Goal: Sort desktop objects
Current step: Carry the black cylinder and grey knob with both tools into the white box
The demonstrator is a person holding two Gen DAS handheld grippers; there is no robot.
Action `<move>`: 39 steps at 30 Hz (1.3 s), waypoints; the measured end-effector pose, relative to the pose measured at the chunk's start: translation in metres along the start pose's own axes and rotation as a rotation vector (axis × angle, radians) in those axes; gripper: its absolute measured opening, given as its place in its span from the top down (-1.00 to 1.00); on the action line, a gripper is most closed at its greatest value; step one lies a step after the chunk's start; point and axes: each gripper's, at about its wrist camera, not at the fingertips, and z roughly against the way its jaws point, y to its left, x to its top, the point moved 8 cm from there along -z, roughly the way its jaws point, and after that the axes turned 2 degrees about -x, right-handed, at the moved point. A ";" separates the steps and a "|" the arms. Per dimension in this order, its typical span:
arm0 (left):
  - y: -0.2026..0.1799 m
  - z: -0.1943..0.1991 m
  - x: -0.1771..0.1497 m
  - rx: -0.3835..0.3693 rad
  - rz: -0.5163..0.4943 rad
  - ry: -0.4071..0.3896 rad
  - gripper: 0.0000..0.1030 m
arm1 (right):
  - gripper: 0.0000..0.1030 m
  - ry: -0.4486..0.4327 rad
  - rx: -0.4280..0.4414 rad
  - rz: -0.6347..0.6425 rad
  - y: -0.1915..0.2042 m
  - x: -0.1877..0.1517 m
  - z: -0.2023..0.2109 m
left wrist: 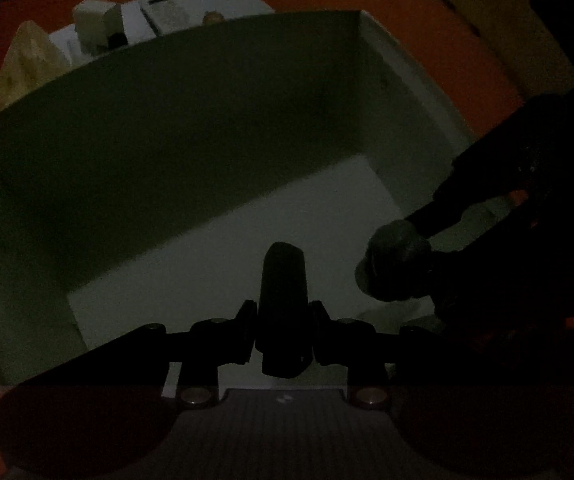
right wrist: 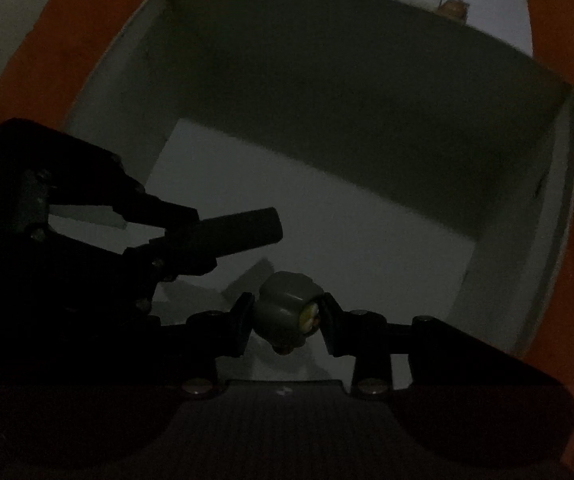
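Dimly, left gripper [left wrist: 283,320] fingers clamped on a dark tapered cylinder [left wrist: 283,292], right gripper [right wrist: 287,320] fingers clamped on a lumpy rounded toy [right wrist: 289,312], both over a smooth white box [right wrist: 327,208], orange tabletop [left wrist: 427,40] at 12 o'clock.

Very dim, grainy fisheye views; edges bend, deep shadows swallow detail

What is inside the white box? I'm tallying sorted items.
Nothing rests on the white box floor in view; both tools hold objects over it. The near floor is hidden behind them.

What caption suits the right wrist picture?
Right gripper holds a grey knob over a white box; left gripper holds a dark cylinder.
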 end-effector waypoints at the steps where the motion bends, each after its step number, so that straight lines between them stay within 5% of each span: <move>1: 0.000 -0.002 -0.001 -0.001 -0.001 0.008 0.54 | 0.27 0.007 0.000 0.001 0.000 -0.001 -0.003; 39: 0.020 -0.049 -0.007 0.044 0.045 0.154 0.53 | 0.26 0.126 -0.070 0.076 -0.009 0.020 -0.057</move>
